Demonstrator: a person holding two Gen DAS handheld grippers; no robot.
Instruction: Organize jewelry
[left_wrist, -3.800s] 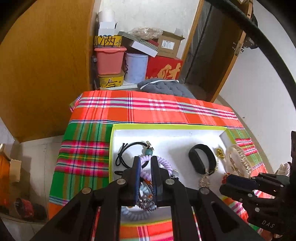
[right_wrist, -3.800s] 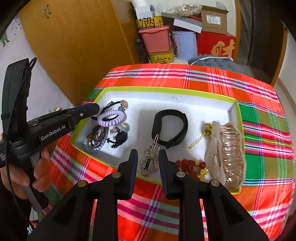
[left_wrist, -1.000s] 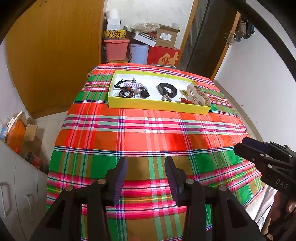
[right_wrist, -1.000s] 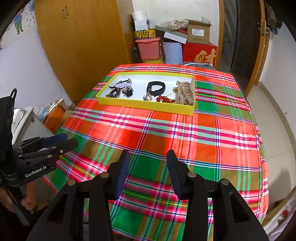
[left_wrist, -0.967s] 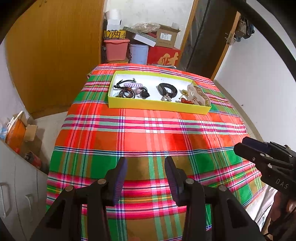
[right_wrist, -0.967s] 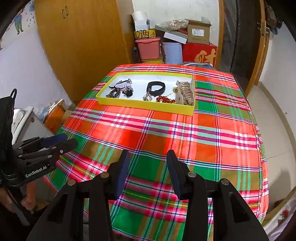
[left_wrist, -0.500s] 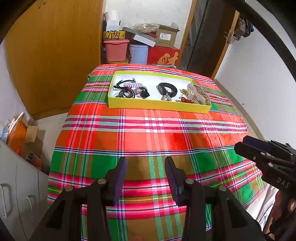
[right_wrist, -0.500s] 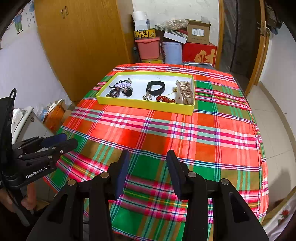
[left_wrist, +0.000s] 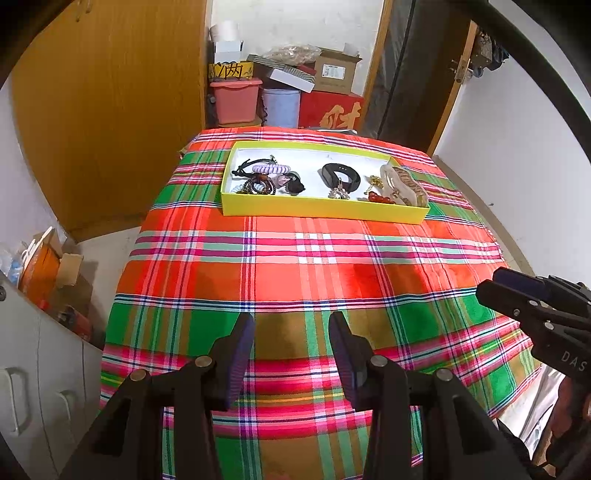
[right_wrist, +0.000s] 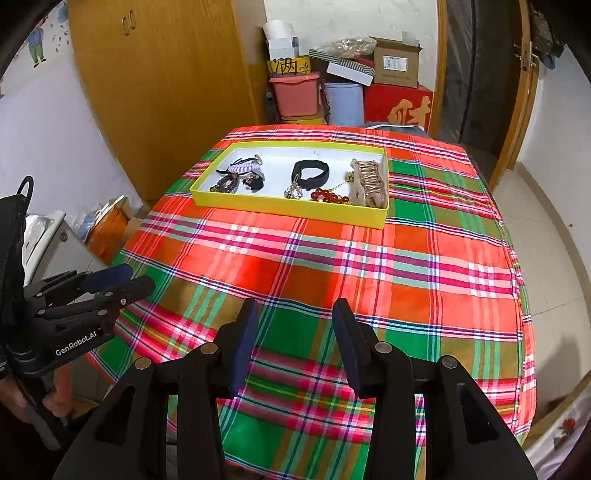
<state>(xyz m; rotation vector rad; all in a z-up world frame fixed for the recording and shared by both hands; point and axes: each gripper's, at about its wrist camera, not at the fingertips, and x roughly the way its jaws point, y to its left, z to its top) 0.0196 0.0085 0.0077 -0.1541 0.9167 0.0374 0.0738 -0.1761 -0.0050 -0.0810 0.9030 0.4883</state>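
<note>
A yellow tray (left_wrist: 321, 213) (right_wrist: 288, 210) with a white floor sits at the far end of the plaid-covered table. It holds hair ties and beaded bracelets at its left (left_wrist: 258, 181), a black band (left_wrist: 340, 176) (right_wrist: 310, 173), a red bead bracelet (right_wrist: 328, 196) and a beige claw clip (left_wrist: 404, 182) (right_wrist: 369, 181). My left gripper (left_wrist: 291, 345) is open and empty over the table's near edge. My right gripper (right_wrist: 291, 334) is open and empty over the near edge too. Each gripper shows from the side in the other's view, left (right_wrist: 122, 282), right (left_wrist: 495, 286).
The plaid tablecloth (left_wrist: 306, 266) covers the whole table between the grippers and the tray. A wooden wardrobe (right_wrist: 162, 81) stands left. Boxes and tubs (left_wrist: 284, 96) are stacked behind the table. A white cabinet (left_wrist: 33, 369) stands at the near left.
Since 3.8 s ago both grippers pulled back from the tray to the table's near edge and opened. Over the last second they have barely moved.
</note>
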